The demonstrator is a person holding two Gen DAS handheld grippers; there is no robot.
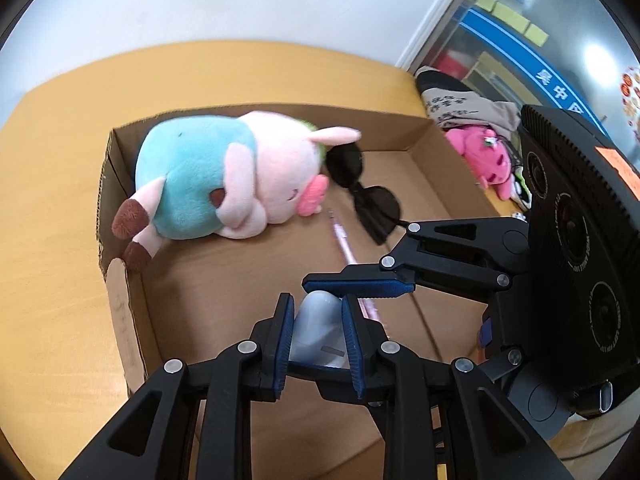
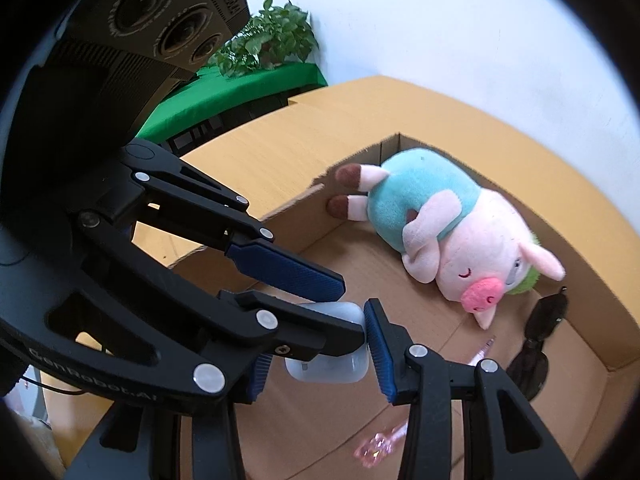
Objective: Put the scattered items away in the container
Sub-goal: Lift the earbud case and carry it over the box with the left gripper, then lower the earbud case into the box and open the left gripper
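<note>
Three items are already boxed; both grippers' fingers clamp a white case, apparently last.

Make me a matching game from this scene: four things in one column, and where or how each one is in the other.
1. plush pig
2. sunglasses
3. pen
4. white case

A. gripped in the left tool
B. pink, flat on the box floor
C. dark, beside the pig's head
D. lying on its side in a box corner

Pairs: 1-D, 2-C, 3-B, 4-A.
</note>
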